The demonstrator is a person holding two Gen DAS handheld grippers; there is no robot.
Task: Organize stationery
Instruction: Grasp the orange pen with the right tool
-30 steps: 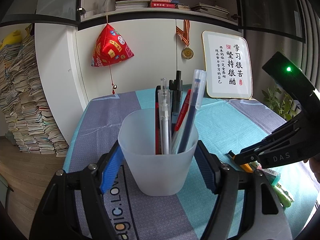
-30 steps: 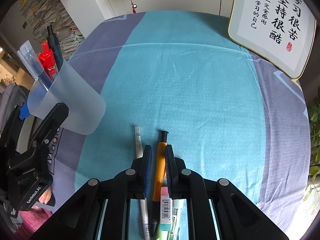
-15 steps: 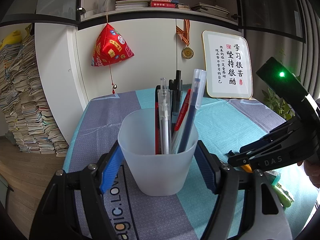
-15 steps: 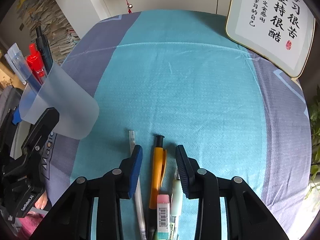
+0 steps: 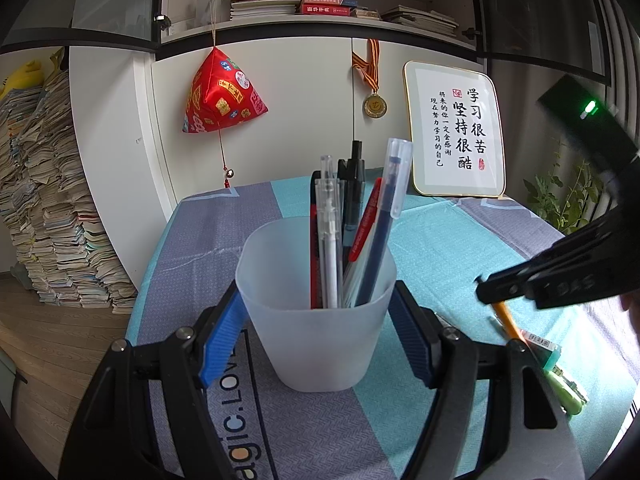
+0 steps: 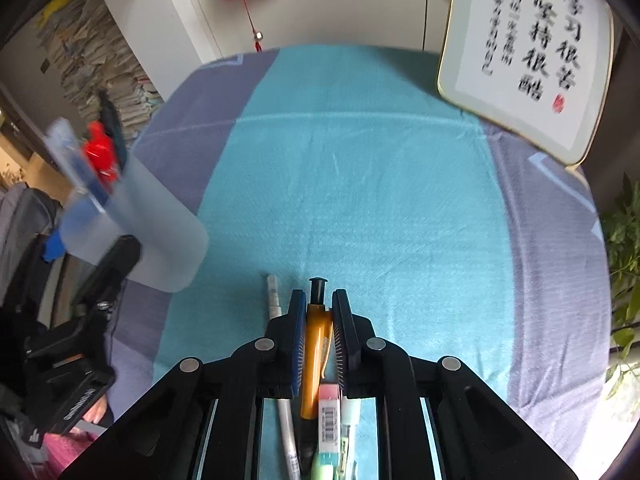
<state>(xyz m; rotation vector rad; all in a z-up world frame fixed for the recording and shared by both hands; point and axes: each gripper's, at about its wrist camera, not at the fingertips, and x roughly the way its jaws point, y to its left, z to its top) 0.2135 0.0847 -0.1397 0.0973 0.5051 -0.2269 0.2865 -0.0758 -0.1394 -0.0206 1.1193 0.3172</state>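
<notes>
A frosted plastic cup [image 5: 316, 312] holds several pens and stands on the tablecloth. My left gripper [image 5: 316, 332] is shut on the cup, blue pads against both sides. The cup also shows at the left of the right wrist view [image 6: 136, 220]. My right gripper [image 6: 318, 312] is shut on an orange pen [image 6: 316, 356] with a black tip pointing forward. Beside it lie a clear pen [image 6: 276, 308], a pink eraser [image 6: 330, 412] and a green marker [image 6: 348, 432]. The right gripper [image 5: 492, 292] with the orange pen [image 5: 506, 318] shows at the right of the left wrist view.
A framed calligraphy board [image 6: 524, 52] leans at the back right of the table. A red hanging ornament [image 5: 220, 96] and a medal [image 5: 375, 105] hang on the white cabinet behind. A plant [image 6: 624, 240] stands off the right edge. Stacks of books [image 5: 44, 208] rise at the left.
My right gripper opened half a second ago, then shut again on the orange pen. The right wrist view is blurred by motion. The left gripper and cup have not moved.
</notes>
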